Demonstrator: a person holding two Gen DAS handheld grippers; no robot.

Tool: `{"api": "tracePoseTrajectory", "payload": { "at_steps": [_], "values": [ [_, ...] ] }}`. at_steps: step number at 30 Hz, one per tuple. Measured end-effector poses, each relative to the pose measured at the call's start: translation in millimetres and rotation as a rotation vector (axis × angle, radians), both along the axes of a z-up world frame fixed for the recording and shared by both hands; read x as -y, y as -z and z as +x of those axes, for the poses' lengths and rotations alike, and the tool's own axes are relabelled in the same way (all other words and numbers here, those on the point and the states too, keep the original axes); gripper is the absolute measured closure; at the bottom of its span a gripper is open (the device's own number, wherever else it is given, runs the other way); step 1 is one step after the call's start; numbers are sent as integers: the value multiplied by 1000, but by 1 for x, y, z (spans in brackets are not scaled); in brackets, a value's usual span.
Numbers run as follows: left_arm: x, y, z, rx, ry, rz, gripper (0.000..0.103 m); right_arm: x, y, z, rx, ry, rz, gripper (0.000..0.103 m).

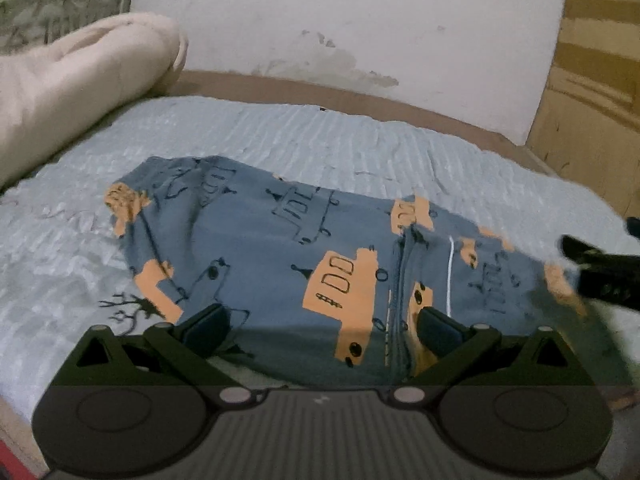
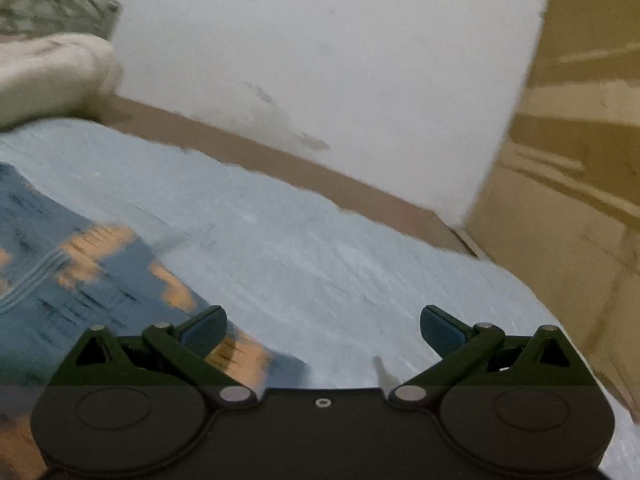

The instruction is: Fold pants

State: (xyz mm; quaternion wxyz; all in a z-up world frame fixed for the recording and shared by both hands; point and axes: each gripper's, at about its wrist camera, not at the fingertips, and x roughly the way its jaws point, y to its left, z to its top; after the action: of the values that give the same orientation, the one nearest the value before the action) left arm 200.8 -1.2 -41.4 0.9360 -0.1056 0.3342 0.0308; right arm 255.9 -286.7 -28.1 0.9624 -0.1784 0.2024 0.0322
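Both grippers spread, empty: left gripper [image 1: 322,326] over pants [image 1: 320,248] lying on bed [image 1: 320,136]; right gripper [image 2: 322,328] beside their edge. I judge: pinch edge low, both layers.

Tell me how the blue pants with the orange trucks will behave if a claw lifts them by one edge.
The pants will probably drape and sag: they lie creased and soft on the bedsheet. They look like thin knit, so likely light. Pushed, they would probably bunch, since the sheet is textured.
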Motion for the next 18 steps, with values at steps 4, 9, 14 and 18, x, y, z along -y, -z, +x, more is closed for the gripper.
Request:
{"api": "tracePoseTrajectory", "payload": {
  "at_steps": [4,9,14,18],
  "values": [
    [-21,-19,-12,36,-48,-15,1,-44,-14,-9,-16,-157,39,1],
    [-54,-41,-24,34,-67,-14,1,-94,-3,1,-131,-262,65,1],
    [-92,-78,-41,99,-115,70,1,-109,19,13,-174,-236,29,1],
    [-120,-81,-35,84,-200,144,1,-98,28,12,-180,-232,108,1]
  ]
}}
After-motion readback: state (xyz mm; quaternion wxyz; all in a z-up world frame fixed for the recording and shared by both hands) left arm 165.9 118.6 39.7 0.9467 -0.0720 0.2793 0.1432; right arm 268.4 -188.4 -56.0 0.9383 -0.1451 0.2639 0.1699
